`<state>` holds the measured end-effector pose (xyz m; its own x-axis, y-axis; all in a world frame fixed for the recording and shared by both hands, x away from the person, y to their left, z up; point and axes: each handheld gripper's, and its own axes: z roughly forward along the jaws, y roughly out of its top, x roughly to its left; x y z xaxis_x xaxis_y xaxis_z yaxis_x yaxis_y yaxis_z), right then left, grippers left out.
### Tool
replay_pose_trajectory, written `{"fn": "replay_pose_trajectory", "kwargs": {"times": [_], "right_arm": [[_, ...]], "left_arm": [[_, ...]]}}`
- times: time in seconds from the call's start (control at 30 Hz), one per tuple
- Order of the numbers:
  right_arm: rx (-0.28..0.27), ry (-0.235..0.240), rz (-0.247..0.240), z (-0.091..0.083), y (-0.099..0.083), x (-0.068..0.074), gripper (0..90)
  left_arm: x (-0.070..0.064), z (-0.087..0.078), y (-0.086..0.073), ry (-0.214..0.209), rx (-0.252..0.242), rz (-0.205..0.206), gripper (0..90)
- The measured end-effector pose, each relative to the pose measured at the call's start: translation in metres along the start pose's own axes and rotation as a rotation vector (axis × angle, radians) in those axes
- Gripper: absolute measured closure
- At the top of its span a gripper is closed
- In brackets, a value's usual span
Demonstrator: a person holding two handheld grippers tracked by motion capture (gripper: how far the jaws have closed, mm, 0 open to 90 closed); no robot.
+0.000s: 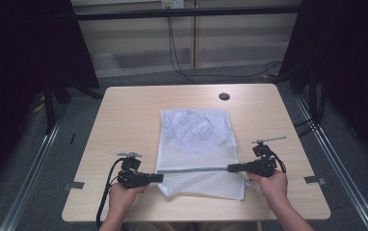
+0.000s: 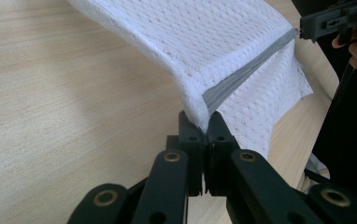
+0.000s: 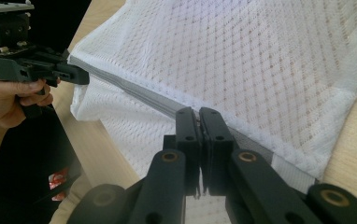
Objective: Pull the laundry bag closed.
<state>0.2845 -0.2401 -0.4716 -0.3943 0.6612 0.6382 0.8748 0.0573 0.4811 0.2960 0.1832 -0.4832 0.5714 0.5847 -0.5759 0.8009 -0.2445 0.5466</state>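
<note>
A white mesh bag lies in the middle of the wooden table, with something pale bundled inside its far half. A grey zipper band crosses its near part, raised a little off the table. My left gripper is shut on the band's left end, where the mesh folds down into the jaws. My right gripper is shut on the zipper band near its right end. The band runs taut between them, and each gripper view shows the other gripper at the band's far end.
A round dark hole sits near the table's far edge. The bag's near flap reaches close to the front edge. Black curtains stand at both sides, cables trail on the floor behind, and metal rails flank the table.
</note>
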Motion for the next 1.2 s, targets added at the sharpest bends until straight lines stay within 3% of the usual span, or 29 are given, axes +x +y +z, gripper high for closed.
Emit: {"fn": "replay_pose_trajectory", "kwargs": {"times": [1.2], "right_arm": [[0.004, 0.003, 0.017, -0.0057, -0.0018, -0.0056, 87.2]], "left_arm": [[0.0012, -0.0010, -0.0017, 0.009, 0.000, -0.005, 88.2]]}}
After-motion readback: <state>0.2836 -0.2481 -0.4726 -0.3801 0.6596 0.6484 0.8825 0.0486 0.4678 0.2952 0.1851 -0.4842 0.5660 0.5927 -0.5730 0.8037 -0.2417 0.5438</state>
